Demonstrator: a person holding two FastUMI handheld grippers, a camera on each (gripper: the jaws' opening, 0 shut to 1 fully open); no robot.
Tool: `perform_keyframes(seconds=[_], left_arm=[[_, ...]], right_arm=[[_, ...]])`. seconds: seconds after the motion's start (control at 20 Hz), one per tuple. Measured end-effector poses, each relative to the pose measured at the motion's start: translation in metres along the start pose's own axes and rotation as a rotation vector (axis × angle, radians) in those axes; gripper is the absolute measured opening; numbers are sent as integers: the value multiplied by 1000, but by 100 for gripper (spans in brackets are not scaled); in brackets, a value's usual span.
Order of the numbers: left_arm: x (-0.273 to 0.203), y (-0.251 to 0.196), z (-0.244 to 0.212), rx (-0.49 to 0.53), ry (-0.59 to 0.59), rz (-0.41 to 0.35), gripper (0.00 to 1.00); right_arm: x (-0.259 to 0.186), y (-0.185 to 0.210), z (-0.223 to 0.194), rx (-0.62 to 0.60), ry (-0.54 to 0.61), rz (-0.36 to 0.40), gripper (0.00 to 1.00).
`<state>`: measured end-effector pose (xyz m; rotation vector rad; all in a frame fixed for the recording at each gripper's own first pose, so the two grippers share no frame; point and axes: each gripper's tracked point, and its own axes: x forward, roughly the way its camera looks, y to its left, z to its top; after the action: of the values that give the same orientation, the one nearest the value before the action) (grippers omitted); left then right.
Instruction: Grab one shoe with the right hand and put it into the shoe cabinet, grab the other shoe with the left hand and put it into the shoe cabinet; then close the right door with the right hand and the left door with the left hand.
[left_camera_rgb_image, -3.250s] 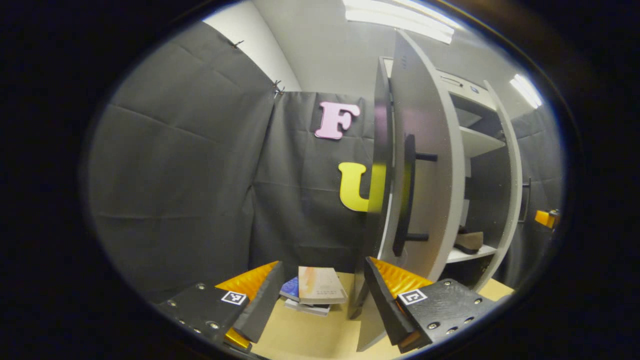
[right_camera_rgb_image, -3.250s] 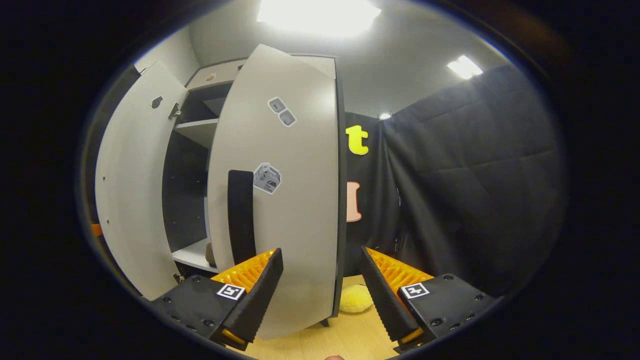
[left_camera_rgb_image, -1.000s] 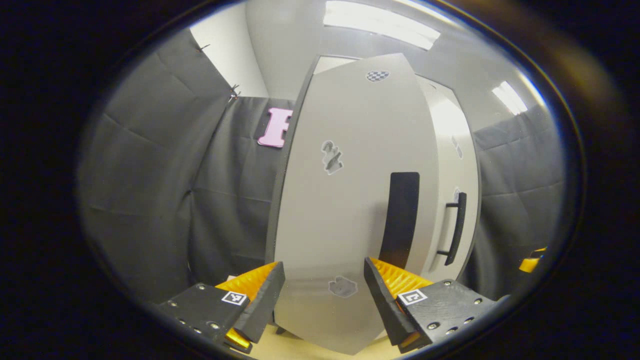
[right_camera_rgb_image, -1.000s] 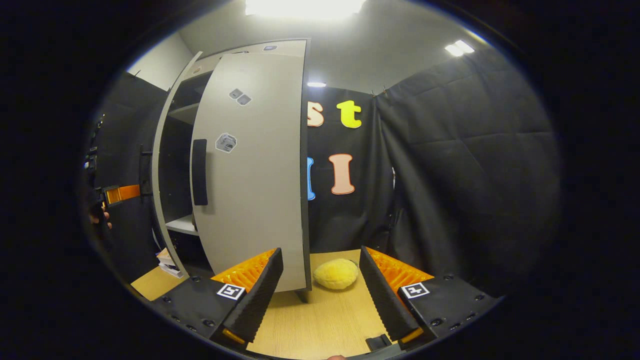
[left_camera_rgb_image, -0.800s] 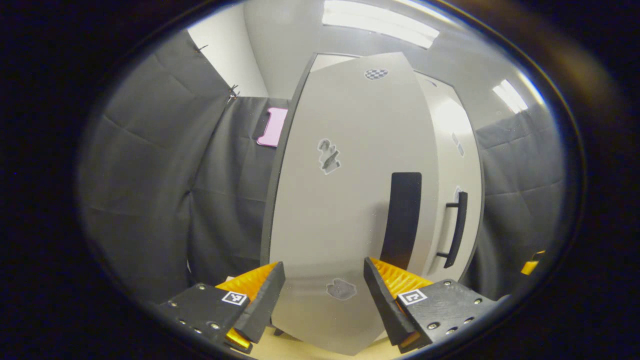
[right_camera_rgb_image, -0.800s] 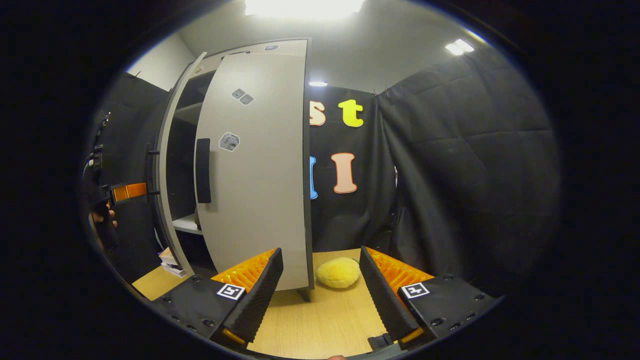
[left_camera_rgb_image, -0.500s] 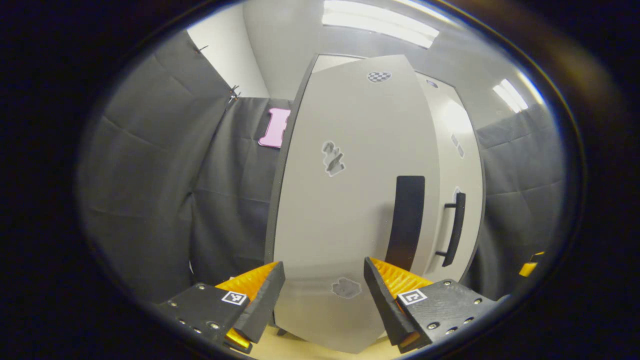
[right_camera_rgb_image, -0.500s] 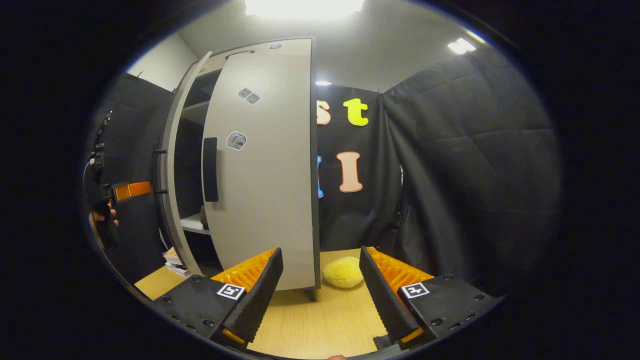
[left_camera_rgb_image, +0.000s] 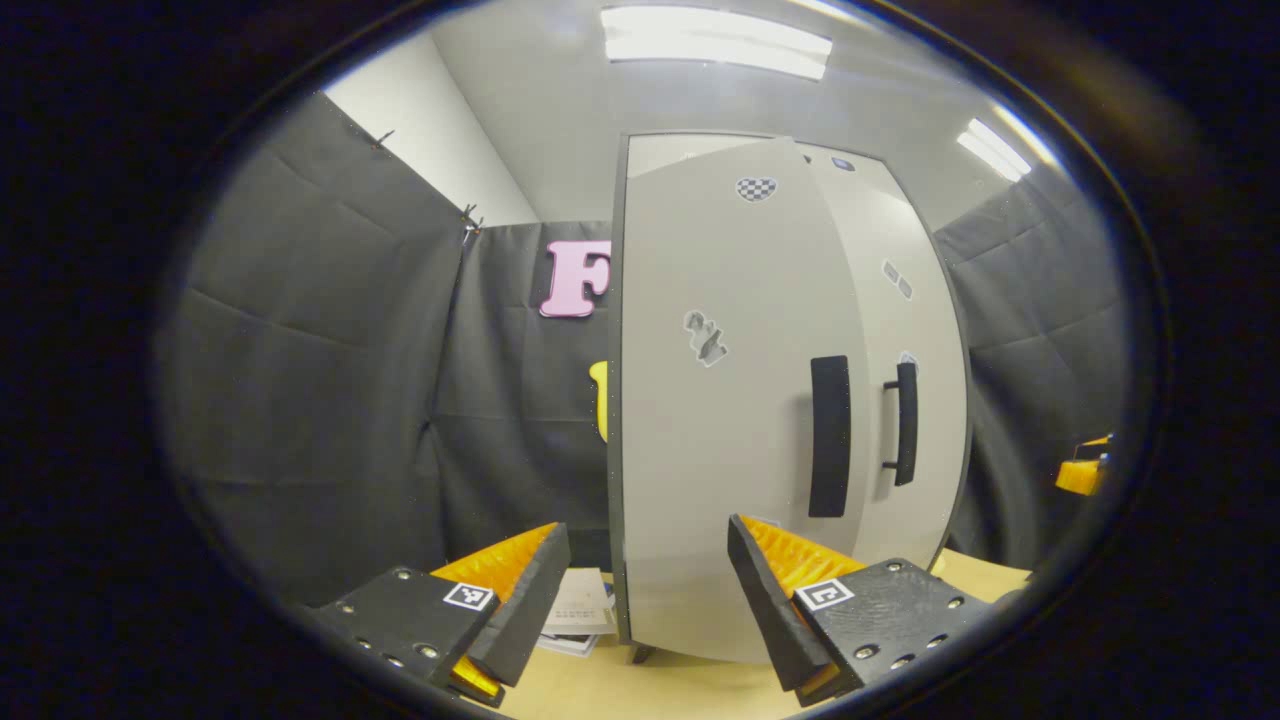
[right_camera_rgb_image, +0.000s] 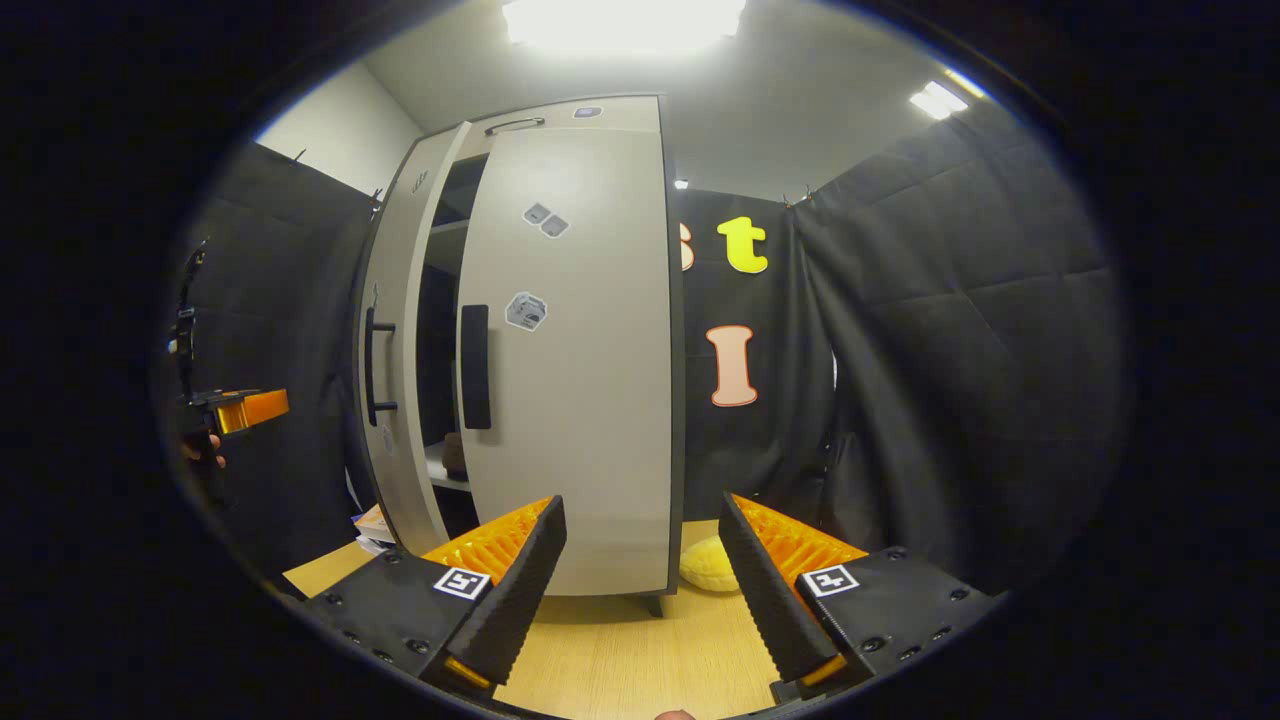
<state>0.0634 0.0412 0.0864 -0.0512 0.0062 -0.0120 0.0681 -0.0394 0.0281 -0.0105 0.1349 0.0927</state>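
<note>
Near the lens in the right gripper view, the right gripper (right_camera_rgb_image: 640, 560) is spread and holds nothing. Just past its fingers stands the right door (right_camera_rgb_image: 575, 360), not fully shut: a dark gap remains between it and the left door (right_camera_rgb_image: 395, 350). Through that gap a shoe (right_camera_rgb_image: 455, 452) shows on a shelf inside the cabinet (right_camera_rgb_image: 540, 118).

In the left gripper view, the left gripper (left_camera_rgb_image: 645, 575) is also spread and empty, with the left door (left_camera_rgb_image: 720, 400) straight ahead of it. The doors stand upright, with their long handles vertical.

The right door lies straight ahead and slightly left of the right gripper, so this hand seems nearer for a final push. The left gripper (right_camera_rgb_image: 240, 408) shows far off, apart from its door.
</note>
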Motion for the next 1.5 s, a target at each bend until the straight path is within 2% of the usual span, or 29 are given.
perform_keyframes(seconds=[0.25, 0.6, 0.65, 0.7, 0.75, 0.8, 0.85, 0.9, 0.95, 1.0, 1.15, 1.2, 1.25, 1.3, 1.35, 1.4, 1.45, 1.5], left_arm=[[-41, 19, 3, 17, 5, 20, 97], [-92, 25, -6, 14, 39, 36, 97], [-94, 27, -8, 19, 44, 40, 97], [-99, 29, -10, 25, 49, 45, 96], [-102, 31, -11, 27, 52, 50, 96], [-106, 33, -12, 25, 55, 53, 89], [-109, 35, -12, 22, 56, 55, 96], [-111, 37, -12, 21, 58, 60, 96], [-113, 40, -12, 21, 57, 66, 92], [-116, 42, -11, 22, 57, 71, 97], [-120, 46, -10, 22, 56, 78, 96], [-121, 47, -10, 25, 57, 79, 89], [-123, 48, -10, 25, 57, 81, 93], [-124, 49, -9, 23, 57, 81, 97], [-125, 48, -10, 21, 55, 79, 97], [-124, 48, -9, 20, 51, 79, 97], [-125, 48, -8, 22, 51, 77, 97], [-125, 47, -7, 24, 51, 76, 97]], right_arm=[[-10, 9, 6, 6, -24, 17, 97], [-30, 9, 14, 5, -57, 17, 97], [-33, 9, 15, 3, -60, 18, 93], [-35, 9, 15, 0, -61, 21, 97], [-36, 10, 14, -3, -60, 23, 97], [-38, 9, 14, -4, -60, 24, 97], [-39, 10, 13, -3, -59, 24, 97], [-41, 10, 12, -1, -59, 25, 97], [-42, 11, 11, 1, -56, 27, 97], [-43, 12, 10, 2, -56, 29, 97], [-43, 13, 9, 7, -53, 29, 97], [-44, 12, 10, 10, -55, 29, 97], [-43, 12, 11, 11, -57, 29, 93], [-44, 12, 13, 11, -59, 29, 97], [-44, 13, 13, 10, -61, 28, 97], [-46, 13, 13, 7, -63, 26, 93], [-47, 12, 14, 6, -63, 25, 97], [-48, 12, 14, 4, -62, 24, 97]])
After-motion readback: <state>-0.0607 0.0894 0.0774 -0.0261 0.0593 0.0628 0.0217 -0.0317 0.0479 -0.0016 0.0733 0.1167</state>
